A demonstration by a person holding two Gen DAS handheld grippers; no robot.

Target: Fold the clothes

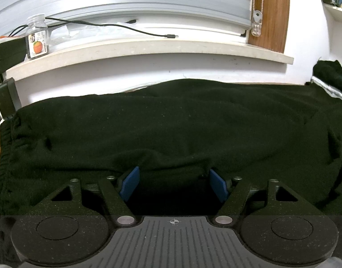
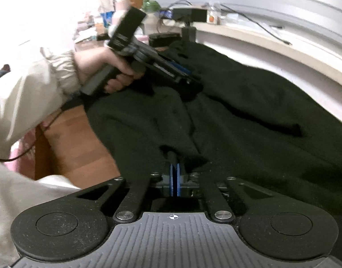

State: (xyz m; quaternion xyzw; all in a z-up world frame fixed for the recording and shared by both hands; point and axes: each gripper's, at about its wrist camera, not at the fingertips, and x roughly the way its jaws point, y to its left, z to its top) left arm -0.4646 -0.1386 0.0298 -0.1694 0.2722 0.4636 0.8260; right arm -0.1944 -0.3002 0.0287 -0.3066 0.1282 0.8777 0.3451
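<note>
- The dark garment – it looks like a pair of black sweatpants, with a gathered elastic band at its left end – lies spread across the wooden bench, below the window sill.
- My left gripper sits low on the near edge of the cloth with its blue fingers spread wide apart; dark fabric lies between them, but they clamp nothing that I can see. In the right wrist view my left hand holds this tool down at the far end of the garment.
- My right gripper has its blue fingers pressed together, and a dark ridge of the garment rises just ahead of the tips, so I judge that it is pinching a fold of cloth there.
- How far along: the cloth is partly doubled. One long panel lies over another with a soft crease running between them, and a loose flap shows toward the sill side. It is not a compact, squared bundle.
- That would fit either a lengthwise fold being laid or a folded piece being straightened – I cannot tell which.
- What is left, as I judge it: the edges need to be evened and the length brought down to a neat stack.
- A small bottle with an orange label and a thin cable rest on the sill, well clear of the work.
</note>
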